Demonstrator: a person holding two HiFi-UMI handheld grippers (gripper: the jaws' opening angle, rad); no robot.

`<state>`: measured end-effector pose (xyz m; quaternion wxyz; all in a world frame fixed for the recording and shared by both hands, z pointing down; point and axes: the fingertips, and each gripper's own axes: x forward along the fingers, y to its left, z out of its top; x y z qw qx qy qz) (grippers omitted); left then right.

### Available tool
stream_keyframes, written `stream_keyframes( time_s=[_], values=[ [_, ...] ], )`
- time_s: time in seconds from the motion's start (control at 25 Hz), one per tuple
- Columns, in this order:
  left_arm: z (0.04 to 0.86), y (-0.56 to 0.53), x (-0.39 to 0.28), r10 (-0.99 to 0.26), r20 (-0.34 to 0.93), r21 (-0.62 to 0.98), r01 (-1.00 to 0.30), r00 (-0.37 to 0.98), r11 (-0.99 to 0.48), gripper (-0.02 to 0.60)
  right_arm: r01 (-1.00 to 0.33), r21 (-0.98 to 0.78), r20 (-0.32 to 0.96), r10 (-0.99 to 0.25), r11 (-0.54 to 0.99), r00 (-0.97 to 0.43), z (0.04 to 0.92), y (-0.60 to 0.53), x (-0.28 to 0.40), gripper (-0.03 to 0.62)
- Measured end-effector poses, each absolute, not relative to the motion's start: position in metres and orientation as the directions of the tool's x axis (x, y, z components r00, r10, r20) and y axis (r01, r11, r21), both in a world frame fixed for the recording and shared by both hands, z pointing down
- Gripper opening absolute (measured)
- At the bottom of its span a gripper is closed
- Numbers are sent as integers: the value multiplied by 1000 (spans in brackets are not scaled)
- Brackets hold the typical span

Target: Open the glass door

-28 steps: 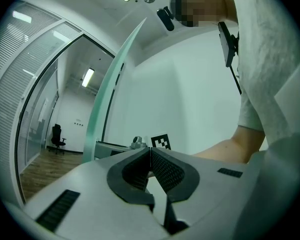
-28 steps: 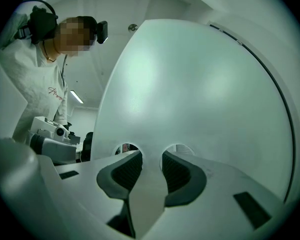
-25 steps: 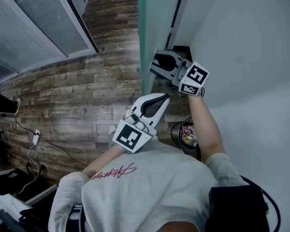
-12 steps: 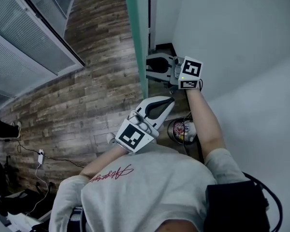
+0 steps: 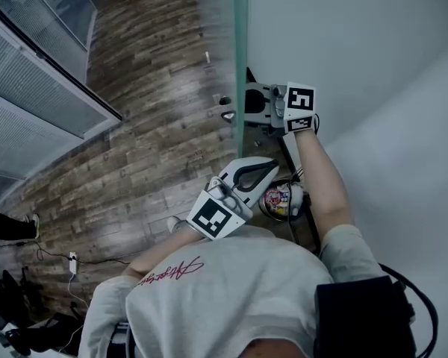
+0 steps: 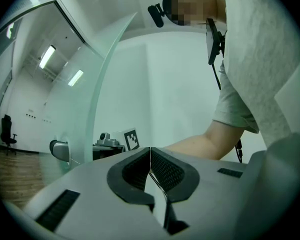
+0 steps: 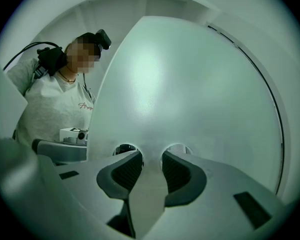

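Note:
The glass door [image 5: 240,51] stands edge-on in the head view, with a metal handle [image 5: 225,115] showing on its far side. My right gripper [image 5: 248,101] reaches level to the door's edge. In the right gripper view it [image 7: 151,160] is shut on a pale upright handle bar [image 7: 148,189] in front of the frosted pane [image 7: 190,94]. My left gripper [image 5: 272,167] hangs lower, close to the person's chest, shut with nothing between its pads [image 6: 150,154]. In the left gripper view the door [image 6: 97,99] curves up at left, and a handle [image 6: 60,150] shows through it.
A white wall [image 5: 373,66] runs along the right. Wood-plank floor [image 5: 149,140] spreads left of the door, bordered by a glazed partition with blinds [image 5: 30,88]. A round bin [image 5: 278,200] with colourful contents sits below my right arm.
The door's edge has swung from slanted to upright in the head view and more floor shows beyond it. My right gripper moved along with the handle; my left gripper followed, still shut.

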<state>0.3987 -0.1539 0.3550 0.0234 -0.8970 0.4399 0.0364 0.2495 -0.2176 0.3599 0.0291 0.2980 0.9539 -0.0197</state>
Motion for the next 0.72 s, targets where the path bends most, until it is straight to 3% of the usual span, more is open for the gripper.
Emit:
stream_keyframes(
  time_s=[0.28,0.72],
  values=[
    [350,-155,429,-717,-102,-53,-724,689,-688,17,571,-25,-44,570,821,-821,360,-236,276,130],
    [347,-166,427,-751,-81,-4,-754,655,-657,17,590,-46,-64,587,806,-807,351,-264,321,132]
  ],
)
